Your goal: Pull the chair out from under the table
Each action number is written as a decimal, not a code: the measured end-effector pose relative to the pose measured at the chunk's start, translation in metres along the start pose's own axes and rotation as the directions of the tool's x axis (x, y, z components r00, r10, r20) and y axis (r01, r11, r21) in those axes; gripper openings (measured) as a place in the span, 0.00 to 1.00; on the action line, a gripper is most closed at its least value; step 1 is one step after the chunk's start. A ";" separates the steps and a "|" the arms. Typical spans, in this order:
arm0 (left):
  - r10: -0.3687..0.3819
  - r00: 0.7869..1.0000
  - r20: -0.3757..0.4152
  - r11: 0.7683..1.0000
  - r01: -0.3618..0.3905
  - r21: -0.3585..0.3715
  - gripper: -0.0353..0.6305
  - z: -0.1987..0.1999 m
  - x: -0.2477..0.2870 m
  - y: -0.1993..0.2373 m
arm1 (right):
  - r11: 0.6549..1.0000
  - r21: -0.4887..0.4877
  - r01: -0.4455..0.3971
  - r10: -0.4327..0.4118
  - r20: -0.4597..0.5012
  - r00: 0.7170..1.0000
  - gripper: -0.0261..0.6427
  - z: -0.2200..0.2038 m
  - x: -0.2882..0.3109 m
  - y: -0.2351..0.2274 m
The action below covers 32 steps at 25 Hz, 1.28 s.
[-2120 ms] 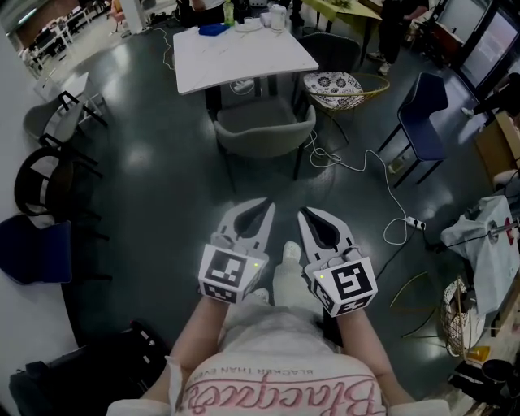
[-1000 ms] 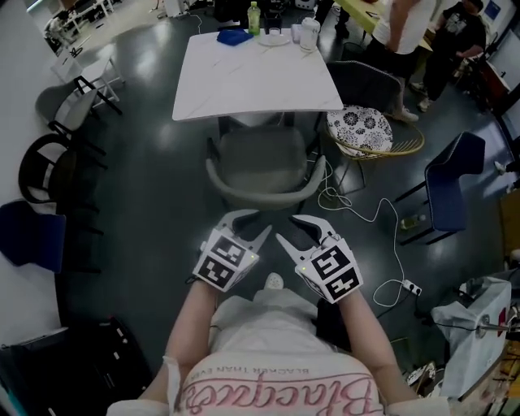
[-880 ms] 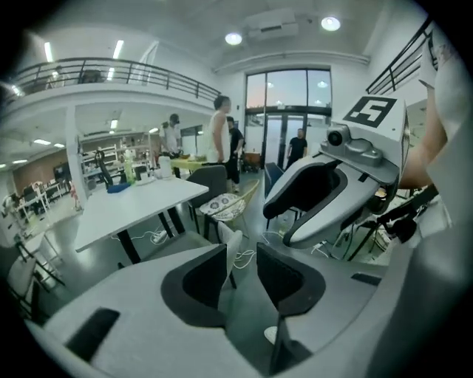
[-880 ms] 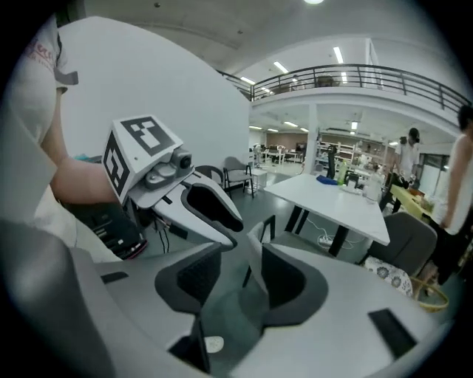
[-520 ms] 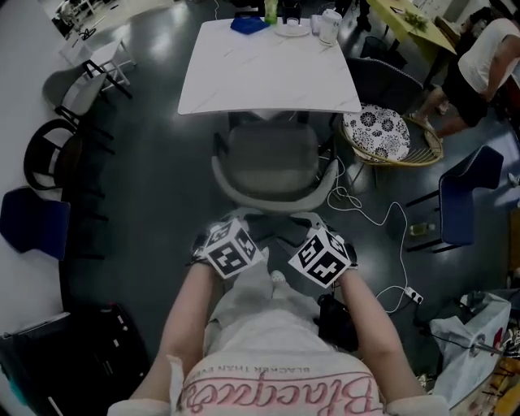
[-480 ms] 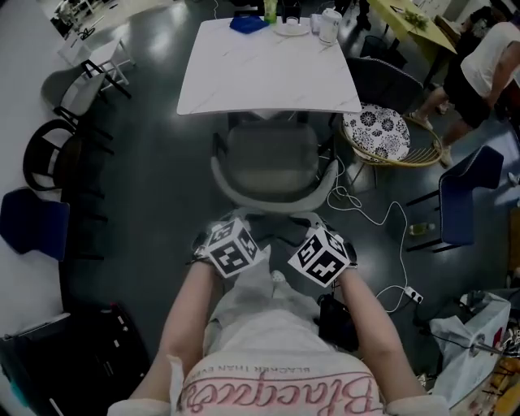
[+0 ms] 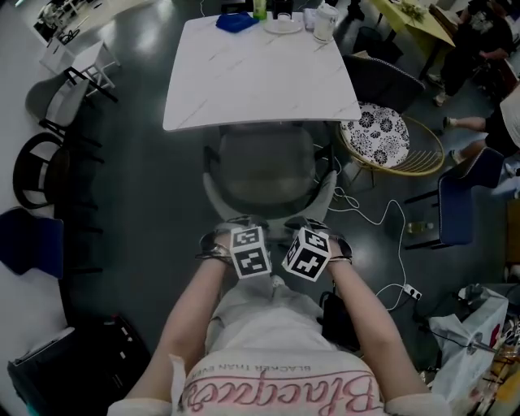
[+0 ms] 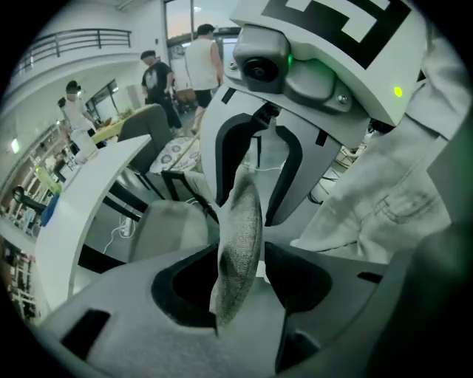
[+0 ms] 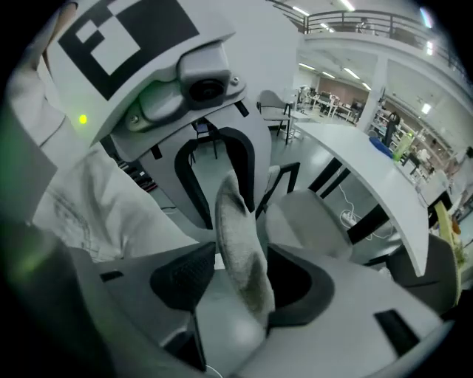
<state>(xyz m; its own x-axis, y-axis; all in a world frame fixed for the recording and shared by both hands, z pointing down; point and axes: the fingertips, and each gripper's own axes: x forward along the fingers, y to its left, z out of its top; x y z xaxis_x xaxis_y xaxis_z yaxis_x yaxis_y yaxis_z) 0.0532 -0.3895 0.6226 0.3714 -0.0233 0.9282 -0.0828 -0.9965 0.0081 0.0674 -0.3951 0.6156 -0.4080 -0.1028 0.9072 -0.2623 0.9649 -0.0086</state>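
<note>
A grey upholstered chair [image 7: 264, 166] stands pushed under the white table [image 7: 260, 69], with its curved backrest rim [image 7: 268, 213] nearest me. Both grippers point steeply down onto that rim, side by side. My left gripper [image 7: 234, 227] straddles the rim [image 8: 240, 221], which stands edge-on between the wide jaws with dark gaps on both sides. My right gripper [image 7: 313, 229] is opening its jaws, and the rim [image 9: 236, 214] lies between them, close to one pad. Each gripper view shows the other gripper just beyond, and the seat [image 8: 170, 229] below.
A rattan chair with a patterned cushion [image 7: 378, 134] stands right of the table, and a blue chair [image 7: 467, 203] further right. A white cable runs to a power strip [image 7: 413, 291] on the floor. Black chairs [image 7: 36, 166] line the left. A blue cloth [image 7: 236, 22] and cups sit on the table's far edge.
I have come closer to the chair. Both grippers have dropped and tipped downward from in front of my body onto the backrest rim, and their jaws have spread wider.
</note>
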 end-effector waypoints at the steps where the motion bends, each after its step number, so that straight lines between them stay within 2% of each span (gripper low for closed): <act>1: -0.023 1.000 -0.011 1.000 0.023 0.008 0.31 -0.001 0.006 0.002 | 1.000 -0.003 -0.019 0.019 -0.017 1.000 0.33 -0.002 0.008 -0.003; 7: -0.162 0.985 -0.051 0.986 0.164 0.027 0.31 -0.004 0.038 0.002 | 0.983 0.022 -0.181 0.183 -0.073 0.980 0.35 -0.008 0.030 -0.004; 9: -0.204 0.977 -0.065 0.978 0.206 0.033 0.31 -0.005 0.043 0.002 | 0.979 -0.019 -0.205 0.201 -0.125 0.972 0.34 -0.009 0.033 -0.003; 12: -0.243 0.968 -0.067 0.968 0.246 0.052 0.31 -0.006 0.052 0.000 | 0.977 -0.096 -0.190 0.169 -0.190 0.967 0.33 -0.017 0.045 -0.005; 15: -0.255 0.966 -0.046 0.965 0.258 0.055 0.31 -0.005 0.055 -0.001 | 0.974 -0.124 -0.190 0.163 -0.199 0.966 0.30 -0.021 0.049 -0.006; 21: -0.252 0.967 -0.043 0.965 0.255 0.058 0.29 -0.005 0.052 -0.001 | 0.967 -0.185 -0.175 0.148 -0.152 0.977 0.21 -0.015 0.044 -0.004; 25: -0.228 0.973 -0.046 0.970 0.231 0.075 0.26 -0.004 0.052 -0.005 | 0.963 -0.197 -0.183 0.156 -0.143 0.977 0.20 -0.018 0.042 0.001; 32: -0.231 0.972 -0.045 0.970 0.233 0.064 0.26 -0.001 0.052 -0.028 | 0.954 -0.206 -0.217 0.190 -0.143 0.971 0.20 -0.027 0.035 0.023</act>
<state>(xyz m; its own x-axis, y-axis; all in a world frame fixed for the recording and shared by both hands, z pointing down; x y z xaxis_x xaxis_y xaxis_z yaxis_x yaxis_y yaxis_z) 0.0737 -0.3630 0.6710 0.3380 0.2110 0.9172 0.0652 -0.9775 0.2008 0.0707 -0.3703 0.6588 -0.3215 0.1184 0.9395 0.0182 0.9927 -0.1189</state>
